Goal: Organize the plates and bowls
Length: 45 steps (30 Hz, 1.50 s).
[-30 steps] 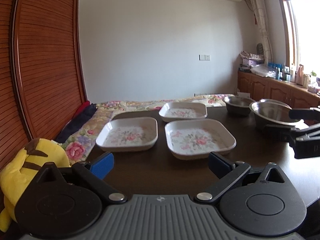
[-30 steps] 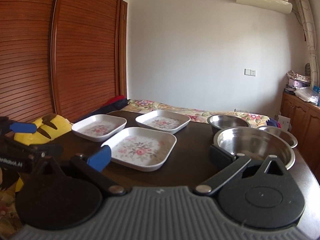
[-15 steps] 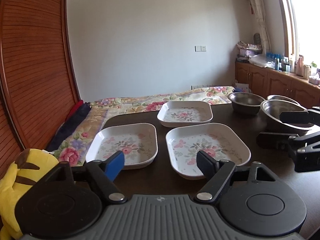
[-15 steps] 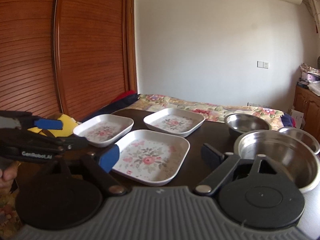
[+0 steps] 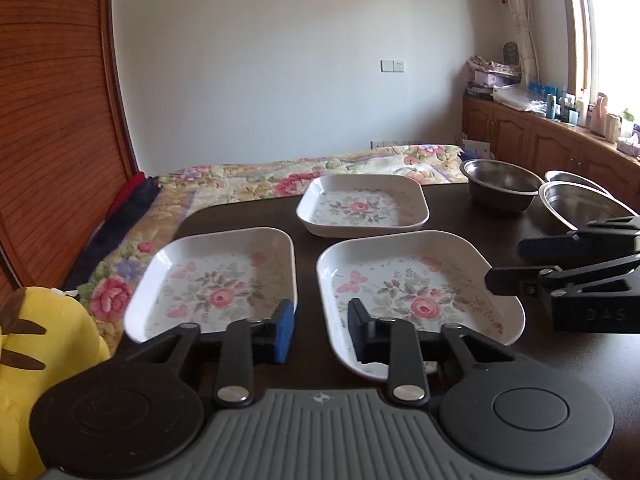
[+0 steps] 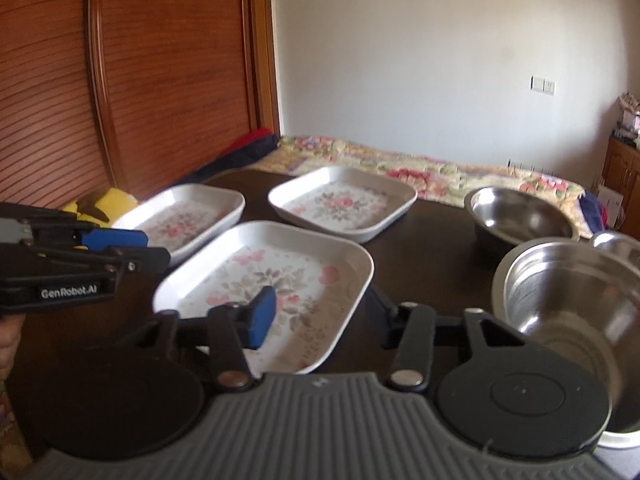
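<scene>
Near floral plate [image 6: 276,280] between right hand-held gripper [image 6: 316,312] fingers, gaping

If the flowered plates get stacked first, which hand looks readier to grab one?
The right, I would judge. The right gripper is open, its fingers either side of the nearest plate rim. The left gripper is open too, but points at the gap between two plates.

White wall [image 5: 280,60], slatted wooden doors [image 6: 140,80], floral bedspread [image 5: 320,172], sunlit window [image 5: 612,32].
</scene>
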{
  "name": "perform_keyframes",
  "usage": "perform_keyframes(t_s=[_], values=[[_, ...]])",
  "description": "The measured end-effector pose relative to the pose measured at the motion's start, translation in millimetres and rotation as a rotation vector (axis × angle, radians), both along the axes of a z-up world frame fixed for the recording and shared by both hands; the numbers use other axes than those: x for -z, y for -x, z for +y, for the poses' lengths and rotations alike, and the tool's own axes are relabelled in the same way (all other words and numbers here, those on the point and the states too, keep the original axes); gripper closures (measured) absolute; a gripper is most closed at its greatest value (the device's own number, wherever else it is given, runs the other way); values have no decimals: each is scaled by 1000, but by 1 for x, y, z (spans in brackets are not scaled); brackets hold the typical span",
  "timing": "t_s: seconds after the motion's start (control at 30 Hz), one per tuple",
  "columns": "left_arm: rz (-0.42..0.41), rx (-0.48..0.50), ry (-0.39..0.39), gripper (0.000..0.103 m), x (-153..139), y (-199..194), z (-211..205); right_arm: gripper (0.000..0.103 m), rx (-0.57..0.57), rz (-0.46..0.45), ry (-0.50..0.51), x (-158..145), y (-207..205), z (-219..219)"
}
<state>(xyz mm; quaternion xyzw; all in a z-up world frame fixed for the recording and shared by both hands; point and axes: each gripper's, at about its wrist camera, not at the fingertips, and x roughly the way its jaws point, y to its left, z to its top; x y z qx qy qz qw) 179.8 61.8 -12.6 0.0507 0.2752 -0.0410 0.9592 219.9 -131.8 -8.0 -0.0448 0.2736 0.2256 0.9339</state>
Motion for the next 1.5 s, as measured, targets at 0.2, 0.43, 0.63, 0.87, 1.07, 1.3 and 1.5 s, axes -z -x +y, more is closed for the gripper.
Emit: perform_keyframes(t_s=[0.2, 0.43, 0.63, 0.87, 1.07, 1.3, 1.5], values=[[26, 32, 32, 77, 2, -14, 0, 61, -5, 45, 22, 9, -10, 3], [44, 39, 22, 77, 6, -23, -1, 63, -11, 71, 29, 11, -18, 4], [64, 41, 26, 77, 11, -28, 2, 63, -9, 82, 25, 13, -24, 4], [82, 43, 24, 90, 16, -34, 2, 63, -10, 111, 14, 18, -29, 4], [94, 44, 9, 92, 20, -36, 1, 71, -10, 121, 5, 20, -30, 4], [108, 51, 1, 91, 23, -37, 0, 74, -3, 125, -9, 20, -31, 1], [104, 47, 18, 92, 24, -35, 2, 75, 11, 138, -38, 20, -33, -1]])
